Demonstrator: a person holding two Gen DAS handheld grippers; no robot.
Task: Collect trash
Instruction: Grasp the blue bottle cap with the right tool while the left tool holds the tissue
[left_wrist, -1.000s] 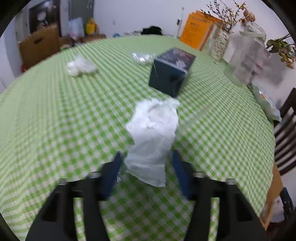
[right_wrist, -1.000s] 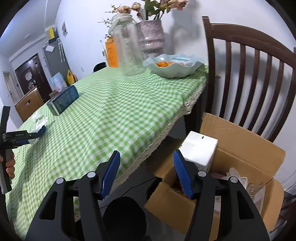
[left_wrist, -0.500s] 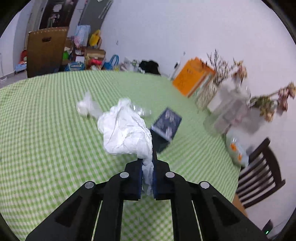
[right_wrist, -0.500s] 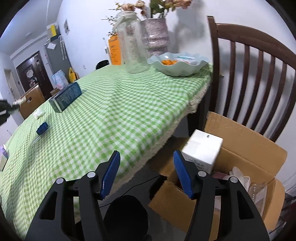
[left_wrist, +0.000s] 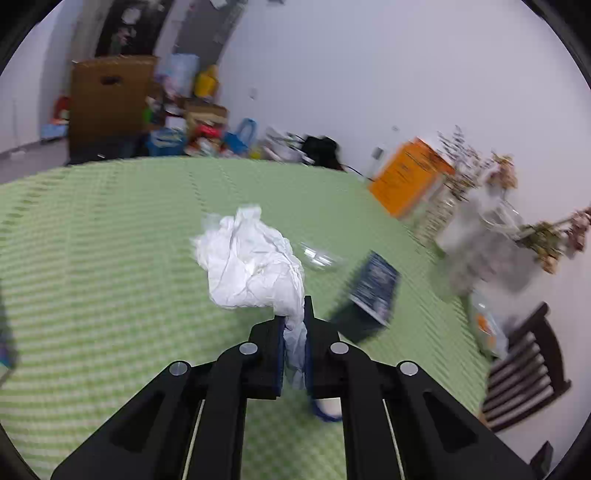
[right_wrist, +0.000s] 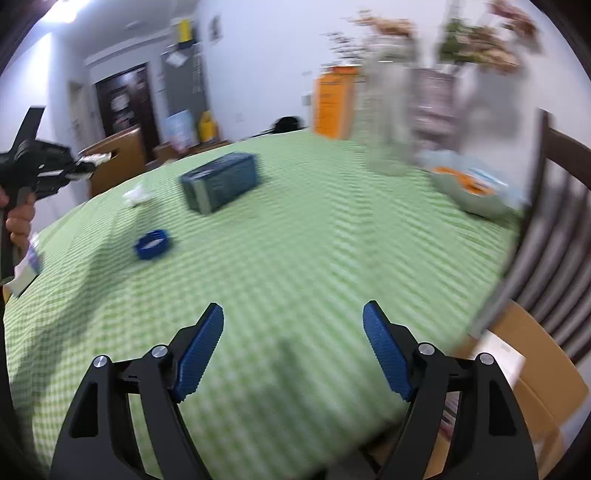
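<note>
My left gripper (left_wrist: 295, 317) is shut on the tail of a crumpled white tissue (left_wrist: 251, 266), held up off the green checked tablecloth (left_wrist: 110, 258). The right wrist view shows that gripper (right_wrist: 86, 170) at the far left in a person's hand, with the tissue (right_wrist: 96, 158) sticking out of it. My right gripper (right_wrist: 293, 332) hovers over the near part of the table. Its jaws are opening and nothing is between them. A second crumpled white piece (right_wrist: 136, 194), a blue round lid (right_wrist: 152, 244) and a clear plastic wrapper (left_wrist: 319, 256) lie on the cloth.
A dark blue box (right_wrist: 219, 182) stands mid-table. A glass jar (right_wrist: 388, 110), flower vases, an orange carton (right_wrist: 332, 107) and a pale bowl (right_wrist: 476, 192) crowd the far right. A dark wooden chair (right_wrist: 554, 221) and an open cardboard box (right_wrist: 535, 369) sit beyond the table's right edge.
My left gripper shut on the tissue and lifted it off the cloth. My right gripper swung from the cardboard box to over the table, and its jaws widened.
</note>
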